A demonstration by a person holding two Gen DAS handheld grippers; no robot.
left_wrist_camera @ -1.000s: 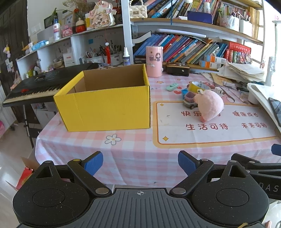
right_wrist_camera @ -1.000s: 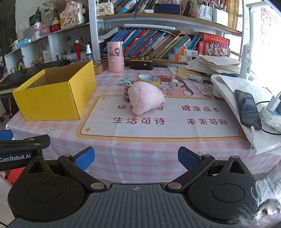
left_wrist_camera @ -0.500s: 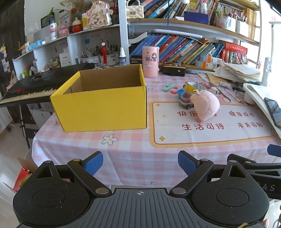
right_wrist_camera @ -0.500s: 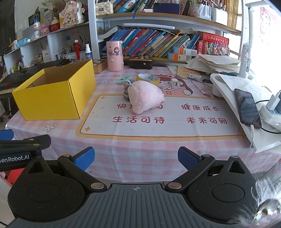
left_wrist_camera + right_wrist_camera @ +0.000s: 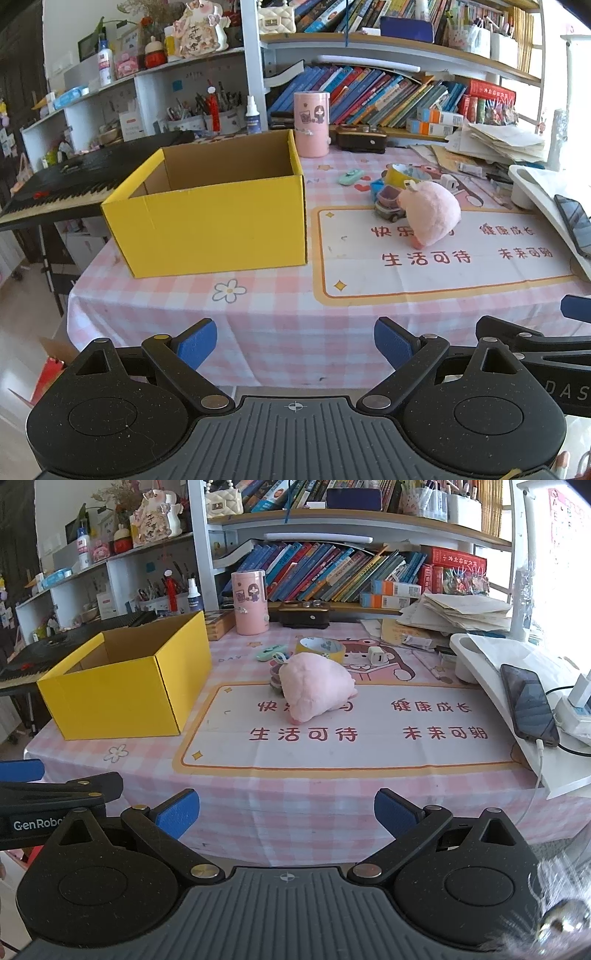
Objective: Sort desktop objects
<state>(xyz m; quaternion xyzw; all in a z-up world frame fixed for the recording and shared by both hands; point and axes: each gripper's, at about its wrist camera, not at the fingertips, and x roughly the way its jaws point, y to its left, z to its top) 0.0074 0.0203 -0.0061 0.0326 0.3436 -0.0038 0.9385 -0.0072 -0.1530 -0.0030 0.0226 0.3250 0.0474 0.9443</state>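
Nearest, the left tongs (image 5: 294, 342) and the right tongs (image 5: 287, 811) both hang short of the counter's front edge, side by side, each with its blue pads spread wide and nothing between them. That looks like a ready stance: neither has reached for anything, so the sorting seems to be at its start.

Beyond them the counter (image 5: 258, 321) is covered with a pink checked cloth and a printed mat. On the left stands the yellow box (image 5: 218, 218), open at the top, with nothing visible in the part of its inside that shows; it is probably the bin for the loose things, set clear of the clutter so that either hand can drop into it.

To its right, on the mat's far edge, lies the pink plush toy (image 5: 314, 692), its rounded bulk toward the shelves and its narrow end toward the front, so its long axis runs roughly near-to-far, slanted a little. Touching it behind is a small toy car (image 5: 388, 210), partly hidden in the right view. Just past these sit a roll of yellow tape (image 5: 320, 648), a mint-green gadget (image 5: 350, 176) and a white charger plug (image 5: 376, 654), well apart from the box.

Farthest, a pink tumbler (image 5: 250, 602) stands upright before the bookshelves
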